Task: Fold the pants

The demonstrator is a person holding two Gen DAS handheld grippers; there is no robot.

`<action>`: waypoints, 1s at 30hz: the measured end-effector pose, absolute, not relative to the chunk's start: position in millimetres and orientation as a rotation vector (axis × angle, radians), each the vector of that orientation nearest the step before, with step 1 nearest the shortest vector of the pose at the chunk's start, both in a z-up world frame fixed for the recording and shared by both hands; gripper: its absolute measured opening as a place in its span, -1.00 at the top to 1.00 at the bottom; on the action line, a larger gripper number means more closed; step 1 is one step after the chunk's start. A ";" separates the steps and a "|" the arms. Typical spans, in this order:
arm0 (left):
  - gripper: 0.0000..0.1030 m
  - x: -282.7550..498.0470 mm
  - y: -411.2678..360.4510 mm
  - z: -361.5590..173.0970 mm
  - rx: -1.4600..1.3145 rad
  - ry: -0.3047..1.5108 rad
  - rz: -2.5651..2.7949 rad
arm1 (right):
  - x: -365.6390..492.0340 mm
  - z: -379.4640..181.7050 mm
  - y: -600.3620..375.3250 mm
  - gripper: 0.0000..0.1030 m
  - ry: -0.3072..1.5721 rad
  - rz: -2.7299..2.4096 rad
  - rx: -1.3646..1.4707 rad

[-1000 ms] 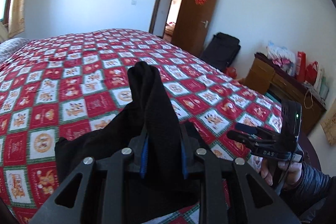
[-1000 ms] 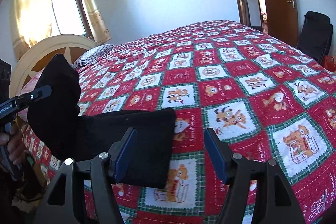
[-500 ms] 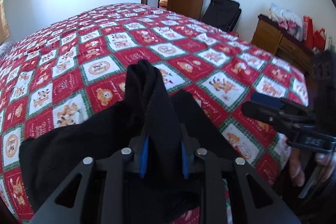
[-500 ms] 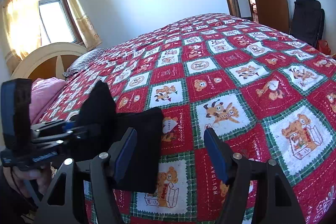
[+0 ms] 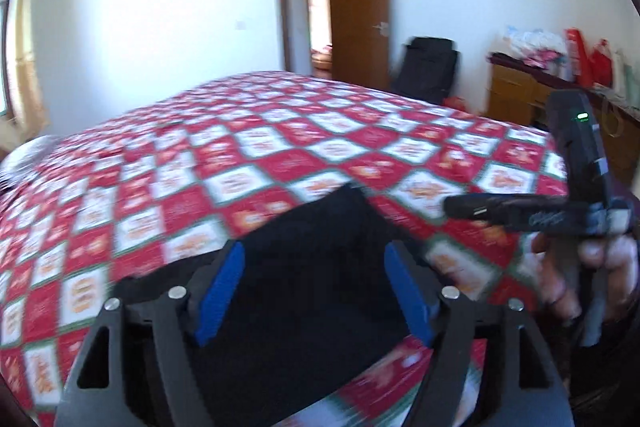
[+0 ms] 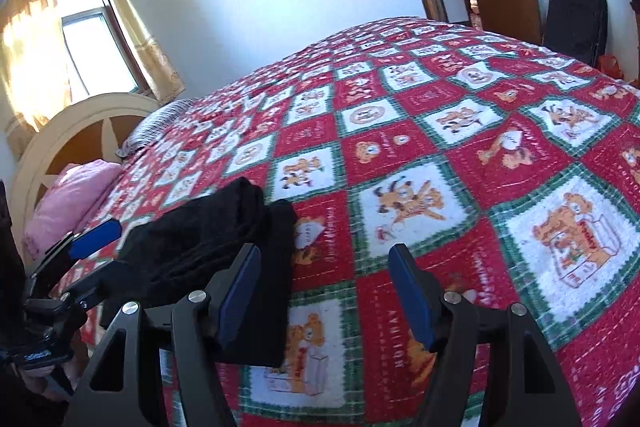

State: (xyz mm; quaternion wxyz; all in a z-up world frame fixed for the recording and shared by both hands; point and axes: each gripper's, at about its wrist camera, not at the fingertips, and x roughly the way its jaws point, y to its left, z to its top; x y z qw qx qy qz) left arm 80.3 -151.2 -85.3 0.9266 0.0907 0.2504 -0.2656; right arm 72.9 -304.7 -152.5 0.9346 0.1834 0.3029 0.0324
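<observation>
Released since half a second ago: left gripper [image 5: 316, 287] fingers now spread wide, empty. Right gripper [image 6: 326, 291] likewise wide, empty. Black pants [image 6: 224, 251]: folded bundle on the bed [image 6: 460, 155], near edge. Risk: loose top layer may slump, undoing fold.

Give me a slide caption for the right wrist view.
Open right claw above folded black pants on a red patchwork bedspread.
</observation>
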 end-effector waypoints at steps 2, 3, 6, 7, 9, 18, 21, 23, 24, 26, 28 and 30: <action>-0.73 85.9 -128.6 -90.9 0.186 0.509 -0.440 | 73.5 -146.7 -291.5 -0.33 0.612 0.116 0.374; -0.77 90.5 -121.0 -94.4 0.179 0.518 -0.404 | 74.2 -143.1 -282.9 -0.33 0.607 0.137 0.363; -0.80 105.7 -97.0 -107.2 0.109 0.572 -0.324 | 78.3 -133.7 -254.4 -0.33 0.595 0.173 0.312; -0.80 110.1 -89.4 -112.4 0.083 0.590 -0.304 | 80.4 -131.5 -244.1 -0.33 0.594 0.182 0.294; -0.80 111.8 -81.8 -119.4 0.063 0.601 -0.293 | 86.6 -130.8 -223.3 -0.33 0.616 0.174 0.240; -0.85 119.9 -67.6 -139.9 0.020 0.661 -0.271 | 90.2 -160.4 -229.5 0.56 0.765 0.076 0.188; -0.85 121.5 -64.3 -146.9 0.000 0.687 -0.283 | 84.9 -168.7 -247.7 0.64 0.791 0.103 0.258; -0.85 123.0 -66.5 -153.3 0.018 0.706 -0.277 | 83.4 -172.7 -255.6 0.64 0.797 0.129 0.302; -0.85 123.2 -66.7 -155.6 0.023 0.710 -0.274 | 84.8 -175.1 -256.9 0.64 0.808 0.136 0.319; -0.86 123.4 -65.3 -159.9 0.018 0.724 -0.278 | 86.5 -181.7 -264.0 0.61 0.820 0.142 0.362; -0.86 122.9 -61.5 -159.1 0.003 0.724 -0.271 | 85.6 -182.5 -266.3 0.33 0.821 0.124 0.353; -0.86 120.8 -58.5 -154.6 -0.003 0.706 -0.265 | 81.5 -178.3 -269.8 0.22 0.817 0.105 0.356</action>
